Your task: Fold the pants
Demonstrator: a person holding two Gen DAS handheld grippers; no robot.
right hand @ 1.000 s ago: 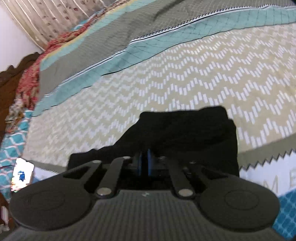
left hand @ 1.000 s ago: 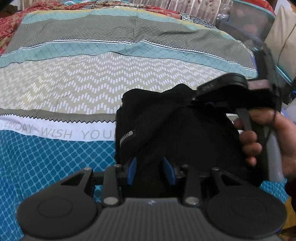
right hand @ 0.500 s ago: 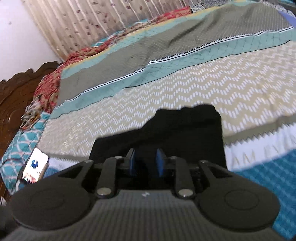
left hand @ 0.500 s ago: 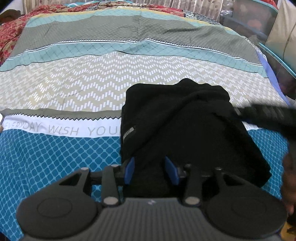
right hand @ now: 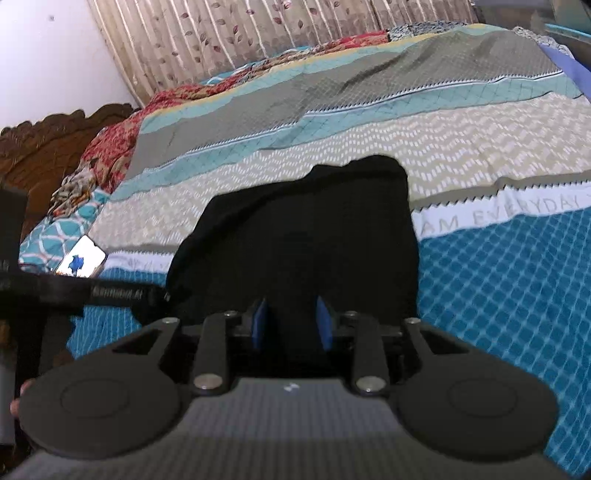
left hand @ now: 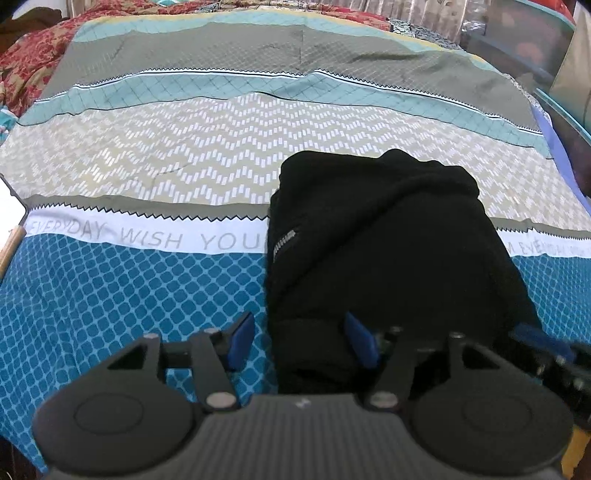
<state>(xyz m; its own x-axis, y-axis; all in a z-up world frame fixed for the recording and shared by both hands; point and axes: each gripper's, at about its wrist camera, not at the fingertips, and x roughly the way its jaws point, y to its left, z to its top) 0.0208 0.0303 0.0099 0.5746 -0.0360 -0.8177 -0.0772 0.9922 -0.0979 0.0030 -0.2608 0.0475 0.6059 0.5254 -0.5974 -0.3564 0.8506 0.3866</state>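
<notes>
Both grippers have spread since earlier: left gripper (left hand: 301, 341) and right gripper (right hand: 291, 323) released, pulled back; folded pants (left hand: 376, 243) lie just ahead on bed (left hand: 129, 280).

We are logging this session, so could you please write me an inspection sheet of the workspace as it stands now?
Surface: bedspread, patterned bands, printed text; some creases.
Job's things: black pants folded into a compact bundle, zipper showing at its left edge.
Clutter: phone, screen lit, lying left of the pants.
Grippers: left gripper open, one finger over the bedspread, the other over the pants; right gripper open over the pants' near edge.
Cables: nothing seen.
Surroundings: curtain, carved wooden headboard, red floral cloth.
</notes>
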